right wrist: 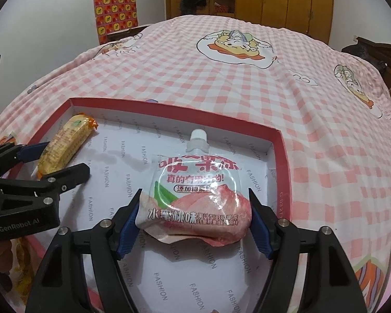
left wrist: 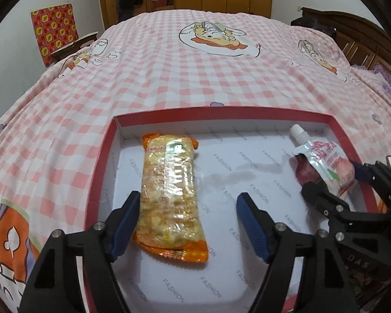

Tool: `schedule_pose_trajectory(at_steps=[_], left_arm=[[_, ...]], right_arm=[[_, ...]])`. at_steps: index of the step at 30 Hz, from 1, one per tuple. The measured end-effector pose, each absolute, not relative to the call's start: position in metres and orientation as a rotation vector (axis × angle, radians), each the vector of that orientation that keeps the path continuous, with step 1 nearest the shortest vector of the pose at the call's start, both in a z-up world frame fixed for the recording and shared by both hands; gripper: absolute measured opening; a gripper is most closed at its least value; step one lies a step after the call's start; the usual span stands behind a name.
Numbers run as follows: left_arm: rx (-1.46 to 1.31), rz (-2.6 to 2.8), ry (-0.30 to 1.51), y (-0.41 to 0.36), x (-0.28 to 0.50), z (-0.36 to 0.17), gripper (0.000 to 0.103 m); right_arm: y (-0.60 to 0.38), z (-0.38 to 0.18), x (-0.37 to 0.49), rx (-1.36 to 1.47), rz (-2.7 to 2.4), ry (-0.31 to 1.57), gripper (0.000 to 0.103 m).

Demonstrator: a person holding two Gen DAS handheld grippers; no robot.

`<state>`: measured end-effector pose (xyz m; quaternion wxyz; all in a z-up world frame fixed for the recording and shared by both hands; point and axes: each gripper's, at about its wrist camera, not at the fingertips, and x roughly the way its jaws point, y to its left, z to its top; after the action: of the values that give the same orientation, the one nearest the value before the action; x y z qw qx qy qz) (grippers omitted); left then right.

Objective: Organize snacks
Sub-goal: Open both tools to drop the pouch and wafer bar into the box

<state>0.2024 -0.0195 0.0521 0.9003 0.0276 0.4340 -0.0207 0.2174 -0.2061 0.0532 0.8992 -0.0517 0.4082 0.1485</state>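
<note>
Left jaws: my left gripper (left wrist: 187, 224) stands wide open. Its left pad (left wrist: 125, 224) is just beside the cracker pack (left wrist: 169, 195), perhaps brushing the wrapper; its right pad is well clear of it.

Right jaws: my right gripper (right wrist: 195, 224) is set around the lower end of the jelly pouch (right wrist: 195, 193), both pads against its sides. I read that as gripping, though I cannot tell how firm the squeeze is.

Cracker pack: it lies flat on the floor of the box (left wrist: 99, 172), toward the left side, nearer my left hand. Its long axis runs straight ahead along my left fingers, near end between them and far end toward the back wall.

Jelly pouch: it sits toward the right side of the box near the right wall, cap (right wrist: 198, 135) pointing away from me toward the far wall. So its long axis also runs along my fingers.

Gap: the two snacks lie well apart, with bare box floor and a faint wet-looking smear between them.

Turning point: I judge both snacks are already in the box. The pack sits off-centre between my left pads, so that hand must shift left before closing.

Beyond: the box rests on a pink checked bedspread (left wrist: 195, 78), with wooden wardrobes at the far wall.
</note>
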Motion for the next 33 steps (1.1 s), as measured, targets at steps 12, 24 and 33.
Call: schedule_pose_trajectory(at_steps=[12,24,33], left_arm=[[0.019,-0.046,0.860,-0.011,0.184,0.072,0.078],[-0.007,-0.060,0.845,-0.002,0.148,0.091,0.078],[-0.041,-0.069,0.845,0.010,0.117,0.099,0.078]], right_arm=[[-0.211,0.068,0.204,-0.027,0.361,0.832,0.093],[-0.214,0.095,0.170,0.005,0.381,0.775,0.093],[-0.209,0.104,0.136,0.004,0.409,0.759,0.093]])
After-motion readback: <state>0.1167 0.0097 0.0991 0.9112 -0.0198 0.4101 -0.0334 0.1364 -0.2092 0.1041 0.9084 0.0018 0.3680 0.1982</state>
